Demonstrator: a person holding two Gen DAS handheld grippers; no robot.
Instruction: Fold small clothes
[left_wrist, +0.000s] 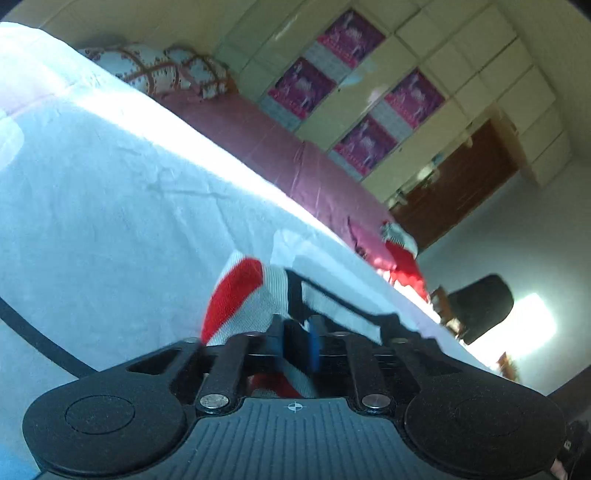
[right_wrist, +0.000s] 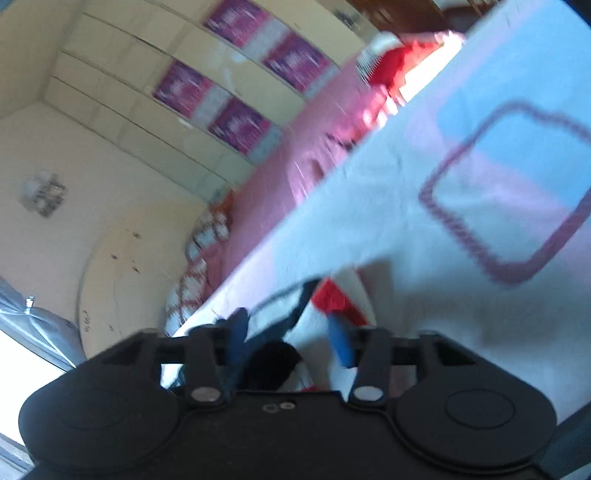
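Nearest to the lens in both views is the black ribbed plastic body of each gripper; beyond it spreads the big white bed sheet (left_wrist: 110, 192), which covers the bed and carries everything of the task; behind it lies a pink-red blanket (left_wrist: 258, 129) and a tall cream cupboard with purple posters (left_wrist: 351, 122).

The task's thing is a small red and white striped knitted garment (left_wrist: 243, 295); it lies on the white sheet directly in front of the left gripper (left_wrist: 295, 343), and part of it reaches in between the blue-padded fingers. In the right wrist view the same red and white cloth (right_wrist: 332, 295) shows just ahead of the right gripper (right_wrist: 291, 343). Both pictures are blurred; the blue pads of the left one stand close with cloth between, but whether they press on it I cannot tell; the right one shows its pads apart with a gap, so I judge it open, the garment lying between and below them. A second red and white piece (left_wrist: 402, 254) lies far away at the sheet's edge.

My judgement is that a fold is being finished; to do it well, set the edge down flat on the sheet, release both sides together, and draw back low and straight, so that no finger drags the layer out of line.
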